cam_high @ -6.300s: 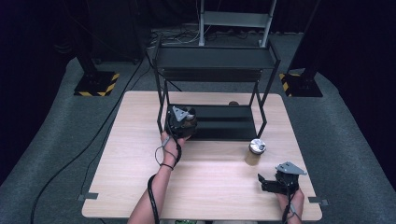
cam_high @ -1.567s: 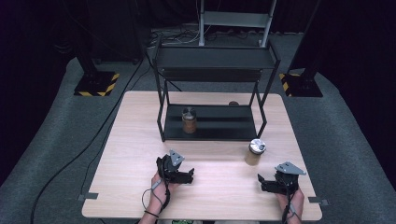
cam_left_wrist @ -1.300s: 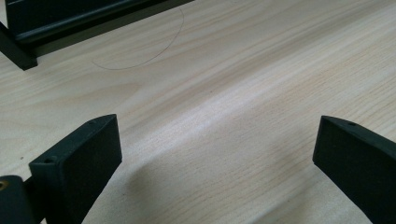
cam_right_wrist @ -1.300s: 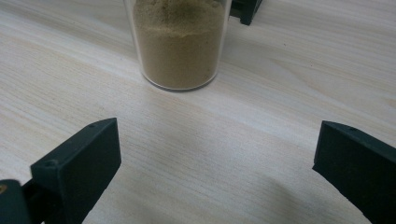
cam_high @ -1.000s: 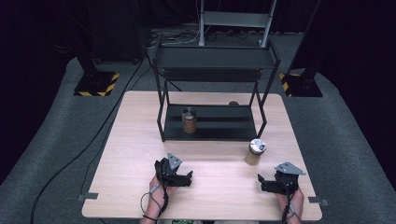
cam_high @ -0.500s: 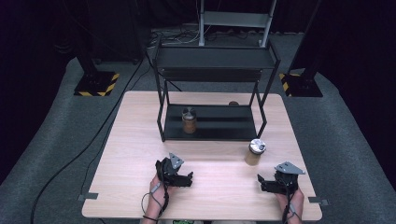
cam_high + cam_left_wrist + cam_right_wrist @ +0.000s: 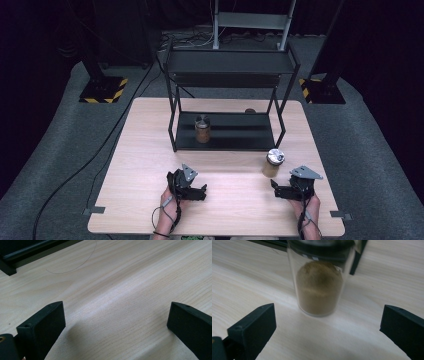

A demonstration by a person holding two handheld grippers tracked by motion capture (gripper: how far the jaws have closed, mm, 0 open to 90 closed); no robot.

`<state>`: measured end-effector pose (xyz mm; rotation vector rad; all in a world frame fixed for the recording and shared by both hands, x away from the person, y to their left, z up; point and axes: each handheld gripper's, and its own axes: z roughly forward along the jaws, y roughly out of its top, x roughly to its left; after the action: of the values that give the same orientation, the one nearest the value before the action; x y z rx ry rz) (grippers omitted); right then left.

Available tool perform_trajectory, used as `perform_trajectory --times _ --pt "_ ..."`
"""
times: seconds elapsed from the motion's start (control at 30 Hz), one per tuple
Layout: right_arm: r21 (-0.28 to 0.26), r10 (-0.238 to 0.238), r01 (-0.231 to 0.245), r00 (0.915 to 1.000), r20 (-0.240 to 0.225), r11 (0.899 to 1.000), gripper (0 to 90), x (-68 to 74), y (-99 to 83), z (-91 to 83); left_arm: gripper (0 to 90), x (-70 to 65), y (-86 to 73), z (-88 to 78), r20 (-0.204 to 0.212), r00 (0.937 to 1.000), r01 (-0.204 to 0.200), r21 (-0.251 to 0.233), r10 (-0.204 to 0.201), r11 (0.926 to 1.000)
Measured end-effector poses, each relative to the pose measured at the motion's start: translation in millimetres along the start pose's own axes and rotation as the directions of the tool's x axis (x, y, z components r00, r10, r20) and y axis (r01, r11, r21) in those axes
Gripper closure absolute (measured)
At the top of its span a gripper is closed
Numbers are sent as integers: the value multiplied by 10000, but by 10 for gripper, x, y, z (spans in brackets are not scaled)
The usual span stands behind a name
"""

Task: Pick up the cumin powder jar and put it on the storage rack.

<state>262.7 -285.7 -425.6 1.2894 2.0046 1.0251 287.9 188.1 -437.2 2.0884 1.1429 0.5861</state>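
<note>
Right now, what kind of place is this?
Probably a lab or studio set up for recording, not a kitchen. A wooden table stands on grey carpet with black curtains around, hazard-striped stand bases on the floor, and a bare black rack holding one jar.

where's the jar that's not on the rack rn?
In the high view the jar stands upright on the table, right of centre, just ahead of the right tongs and off the rack's front right leg.
</note>
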Motion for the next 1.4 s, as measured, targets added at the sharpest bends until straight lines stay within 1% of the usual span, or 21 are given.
perform_trajectory --times 0.1,0.23,0.37,0.43,0.63,0.67,0.7,0.73,0.87,1.0,1.1,1.23,1.4 --pt "-8 53 -53 9994 -343 10000 0 -34 94 90 15 2 2 0 11 10000 -17 9 17 10000" --pt "-50 -8 5 9985 -541 10000 0 -48 200 203 14 -3 -1 0 0 10000 -14 -10 14 10000" --pt "-24 -44 42 9978 -661 10000 0 -67 282 299 15 2 1 0 11 10000 -15 5 15 10000" --pt "-14 -124 124 9982 -588 9999 0 -58 317 331 15 0 0 1 11 10000 -27 -4 27 10000" --pt "34 -205 207 9980 -598 9998 0 -68 372 395 15 -3 -2 1 1 10000 -27 -13 27 10000" --pt "-48 -252 250 9982 -536 9997 16 -57 359 397 14 -3 0 0 -1 10000 -40 -3 40 10000" --pt "-204 -246 237 9987 -454 9995 53 -41 334 388 15 -4 0 -1 -5 10000 -46 -4 46 10000" --pt "-293 -198 182 9983 -557 9994 58 -56 320 384 14 -5 -1 0 -4 10000 -46 -8 46 10000" --pt "-348 -142 121 9980 -617 9993 115 -76 312 380 14 -6 -1 -1 -9 10000 -57 -9 57 10000" --pt "-376 -34 13 9984 -561 9993 184 -82 302 367 14 -9 -2 -1 -20 10000 -62 -17 62 10000" --pt "-230 64 -74 9989 -456 9997 241 -77 316 366 14 -10 -2 -1 -25 10000 -71 -17 71 10000" --pt "-216 124 -137 9982 -580 9997 291 -95 309 361 14 -11 -3 -1 -27 10000 -75 -19 75 10000" --pt "-202 61 -70 9990 -449 9998 299 -57 319 355 14 -12 -3 -2 -34 10000 -90 -17 90 10000"
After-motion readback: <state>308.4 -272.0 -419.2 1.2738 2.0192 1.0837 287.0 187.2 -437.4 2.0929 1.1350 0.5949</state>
